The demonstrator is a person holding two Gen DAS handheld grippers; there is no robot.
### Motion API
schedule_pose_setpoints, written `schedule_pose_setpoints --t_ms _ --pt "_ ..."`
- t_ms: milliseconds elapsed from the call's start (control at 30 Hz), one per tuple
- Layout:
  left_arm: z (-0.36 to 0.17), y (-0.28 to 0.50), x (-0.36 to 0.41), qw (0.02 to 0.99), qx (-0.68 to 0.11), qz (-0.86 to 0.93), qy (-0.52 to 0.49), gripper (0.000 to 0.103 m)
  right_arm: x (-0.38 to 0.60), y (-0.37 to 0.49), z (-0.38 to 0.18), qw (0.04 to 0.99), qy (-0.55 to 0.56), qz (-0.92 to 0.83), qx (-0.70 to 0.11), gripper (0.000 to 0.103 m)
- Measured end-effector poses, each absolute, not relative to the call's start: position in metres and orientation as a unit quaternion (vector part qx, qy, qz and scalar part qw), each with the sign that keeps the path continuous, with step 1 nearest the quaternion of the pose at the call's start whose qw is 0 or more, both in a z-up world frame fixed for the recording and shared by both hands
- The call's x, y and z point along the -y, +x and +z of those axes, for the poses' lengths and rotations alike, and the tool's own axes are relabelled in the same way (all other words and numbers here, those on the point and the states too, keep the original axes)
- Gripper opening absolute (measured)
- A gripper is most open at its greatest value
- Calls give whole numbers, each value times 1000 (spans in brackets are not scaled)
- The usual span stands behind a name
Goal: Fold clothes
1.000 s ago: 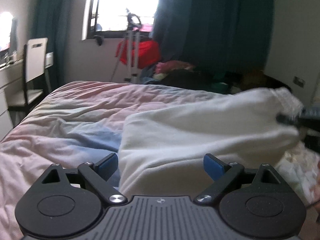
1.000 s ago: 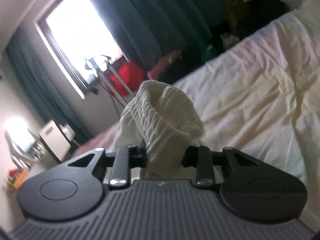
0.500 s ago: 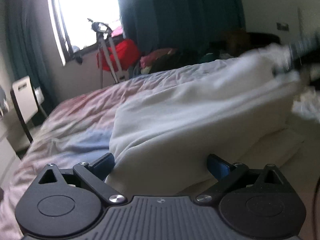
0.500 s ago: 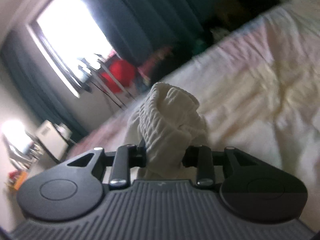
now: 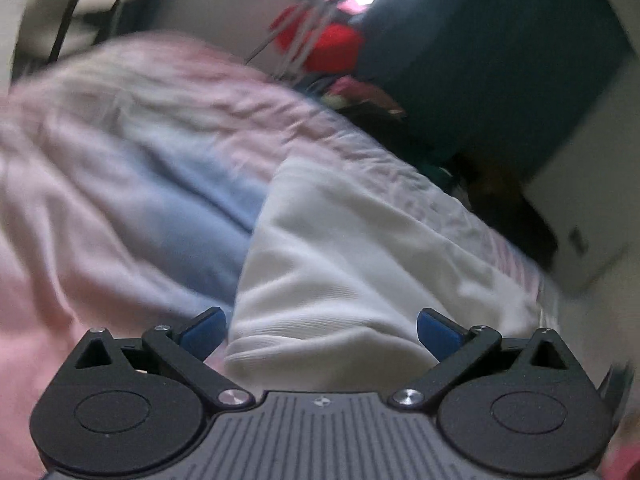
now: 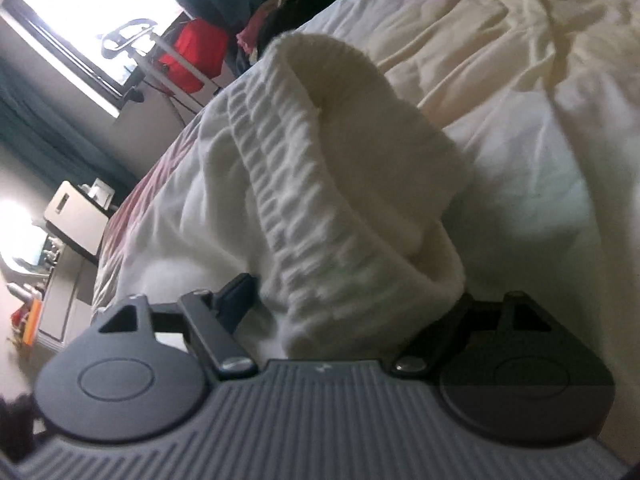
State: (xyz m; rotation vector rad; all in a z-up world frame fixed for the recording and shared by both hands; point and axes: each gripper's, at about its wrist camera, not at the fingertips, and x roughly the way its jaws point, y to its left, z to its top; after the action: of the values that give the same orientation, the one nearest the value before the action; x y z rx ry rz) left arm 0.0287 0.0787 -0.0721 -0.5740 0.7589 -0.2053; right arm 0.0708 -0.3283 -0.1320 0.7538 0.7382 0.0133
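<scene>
Quick count: one white garment [image 5: 360, 264], two grippers, left gripper [image 5: 322, 330] and right gripper [image 6: 352, 300], one each. One bed with a single pink and blue duvet [image 5: 120, 184]. One window [image 6: 92, 12], one red bag [image 6: 200, 54], one chair [image 6: 76, 216]. The clothes heap by the curtain is too blurry to count.

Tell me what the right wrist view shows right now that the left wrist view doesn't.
Only the right wrist view shows the ribbed waistband of the white garment bunched between the right gripper's fingers, which look partly spread, and a dresser with clutter at far left.

Only the left wrist view shows the left gripper wide open, its blue pads either side of the garment's near edge, gripping nothing, and the pink and blue duvet.

Both show the garment lying on the bed, the window, teal curtains and a red item.
</scene>
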Motion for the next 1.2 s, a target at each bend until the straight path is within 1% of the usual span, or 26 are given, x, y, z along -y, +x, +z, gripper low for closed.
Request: schedule_pose_setpoints --t_ms 100,133,167,233,267,333,400,433,467,500,567,700,833,933,1033,1100,1200 --pt "-92 43 -94 848 -385 -108 -348 98 325 69 -130 867 371 24 -333 81" --pt "-96 46 -97 841 -388 -109 -362 97 325 68 -128 868 374 30 -325 76" --pt "-100 48 -99 836 -390 -107 -370 93 325 67 -125 869 376 35 -319 72" --pt "-105 51 -100 831 -396 -108 -374 90 327 65 -119 871 378 42 -311 56" --pt "-105 52 -99 833 -398 -108 -370 87 328 64 -117 870 381 43 -309 52" --pt "-105 51 -97 840 -399 -104 -353 79 328 63 -112 872 381 44 -304 41" --pt "-100 48 -95 850 -393 -102 -337 63 325 60 -103 878 373 46 -295 36" --pt "-96 45 -91 856 -385 -105 -329 59 323 59 -97 883 367 47 -290 34" --pt "-93 43 -88 862 -378 -108 -320 51 323 57 -90 884 368 50 -284 33" --pt "-88 40 -85 868 -369 -114 -312 47 324 55 -83 885 370 52 -278 32" --pt "-78 36 -80 874 -355 -130 -305 43 326 51 -68 886 375 57 -266 31" --pt "-48 37 -57 876 -331 -166 -308 40 343 44 -33 893 377 57 -237 30" --pt "-8 58 -11 883 -302 -201 -296 40 386 45 -8 896 388 42 -213 30" --pt "15 98 49 886 -301 -221 -274 40 426 49 6 895 398 22 -199 30" --pt "26 140 117 884 -316 -240 -245 39 480 58 12 891 414 -20 -185 30" --pt "28 171 163 881 -325 -254 -230 39 518 69 12 887 425 -52 -174 30" --pt "18 199 218 882 -319 -273 -216 39 566 84 6 881 438 -90 -157 30"
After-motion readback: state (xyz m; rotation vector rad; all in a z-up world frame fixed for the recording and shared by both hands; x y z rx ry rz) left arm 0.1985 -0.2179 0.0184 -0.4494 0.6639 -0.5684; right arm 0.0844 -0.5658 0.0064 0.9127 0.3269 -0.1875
